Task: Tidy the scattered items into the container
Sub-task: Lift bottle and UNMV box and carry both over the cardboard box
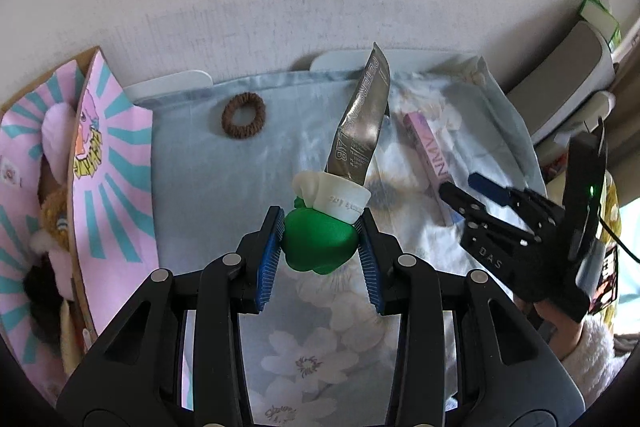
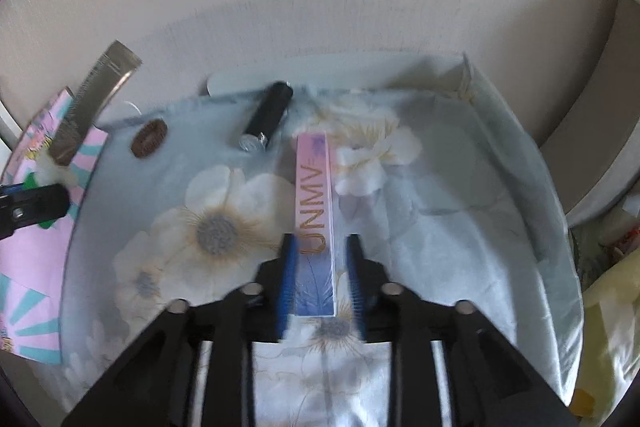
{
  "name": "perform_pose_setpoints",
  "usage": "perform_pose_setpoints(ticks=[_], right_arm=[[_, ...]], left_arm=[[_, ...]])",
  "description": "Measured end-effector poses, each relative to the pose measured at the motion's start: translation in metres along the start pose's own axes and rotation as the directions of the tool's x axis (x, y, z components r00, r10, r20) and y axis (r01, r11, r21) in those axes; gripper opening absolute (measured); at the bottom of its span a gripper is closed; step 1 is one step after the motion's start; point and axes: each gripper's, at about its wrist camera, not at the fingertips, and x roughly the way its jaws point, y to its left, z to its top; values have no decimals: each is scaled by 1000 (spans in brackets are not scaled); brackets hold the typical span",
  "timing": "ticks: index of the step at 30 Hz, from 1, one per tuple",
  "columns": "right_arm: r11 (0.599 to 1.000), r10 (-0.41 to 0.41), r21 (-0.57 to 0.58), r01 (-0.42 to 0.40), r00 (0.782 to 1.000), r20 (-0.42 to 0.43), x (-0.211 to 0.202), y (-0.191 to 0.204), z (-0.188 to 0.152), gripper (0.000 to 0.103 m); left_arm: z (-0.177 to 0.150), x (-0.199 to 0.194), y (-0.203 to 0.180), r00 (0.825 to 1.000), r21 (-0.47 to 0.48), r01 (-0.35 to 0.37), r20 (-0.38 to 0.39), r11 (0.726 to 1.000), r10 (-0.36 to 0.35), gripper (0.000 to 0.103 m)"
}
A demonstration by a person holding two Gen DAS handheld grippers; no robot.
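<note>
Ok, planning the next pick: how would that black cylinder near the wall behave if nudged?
The black cylinder looks round and lies on its side, so it would probably roll. The floral cloth beneath is soft and wrinkled, which may slow it. It seems rigid, likely easy to pinch.

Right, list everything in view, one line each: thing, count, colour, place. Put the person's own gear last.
tube: one, silver with white collar and green cap, held by the cap in the left gripper
pink box: one, pink to blue, on the cloth between the right jaws
hair tie: one, brown, far left on the cloth
black tube: one, black, far edge of the cloth
cloth: one, pale blue floral
pink container: one, pink and teal, left
left gripper: one, black
right gripper: one, black
</note>
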Motion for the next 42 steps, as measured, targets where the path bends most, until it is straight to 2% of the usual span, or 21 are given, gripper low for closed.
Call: perform_pose_setpoints(ticks=[1, 2, 7, 8, 9, 10, 15, 19, 22, 24, 27, 32, 35, 38, 42], right_arm=[[1000, 13, 6, -13, 1000, 5, 2, 0, 0, 43], [1000, 21, 7, -21, 1000, 8, 3, 0, 0, 44], [999, 45, -5, -45, 999, -11, 13, 2, 1, 44], [999, 49, -1, -49, 999, -19, 15, 2, 1, 43], [999, 51, 3, -51, 998, -35, 20, 1, 1, 30], [999, 33, -6, -33, 999, -27, 20, 1, 1, 22], [999, 35, -12, -35, 999, -12, 9, -1, 3, 21], [996, 81, -29, -79, 995, 55, -30, 7, 10, 21], [989, 148, -27, -146, 985, 85, -54, 17, 17, 21], [978, 207, -32, -205, 973, 104, -69, 29, 24, 21], [965, 258, -78, -249, 957, 131, -88, 50, 32, 21], [913, 398, -161, -374, 903, 161, -120, 100, 50, 21], [874, 474, -202, -441, 866, 160, -130, 131, 58, 21], [842, 519, -253, -476, 842, 146, -134, 160, 62, 21], [794, 573, -317, -520, 813, 102, -132, 206, 64, 21]], left_arm=[[-1, 0, -1, 1000, 5, -4, 0, 1000, 4, 33], [-1, -1, -1, 1000, 7, -6, -1, 1000, 6, 33], [-1, -3, 1, 1000, -4, -4, 5, 1000, 4, 33], [-1, -5, 2, 1000, -4, -5, 7, 1000, 5, 33], [-1, -6, 2, 1000, -4, -6, 10, 1000, 6, 33], [-1, -8, 2, 1000, -4, -7, 13, 1000, 7, 33], [-2, -23, 7, 999, -19, -1, 33, 1000, 2, 33], [-8, -40, 18, 999, -43, -4, 52, 999, 6, 33], [-12, -59, 27, 996, -69, 7, 84, 998, -1, 33], [-15, -74, 33, 994, -87, 18, 110, 996, -8, 33], [-20, -102, 42, 988, -102, -1, 152, 995, 17, 33], [-34, -155, 67, 969, -143, -80, 221, 986, 110, 33], [-49, -184, 90, 950, -190, -138, 253, 972, 184, 33], [-64, -199, 117, 932, -246, -198, 252, 949, 259, 33], [-80, -200, 147, 923, -307, -236, 225, 922, 312, 33]])
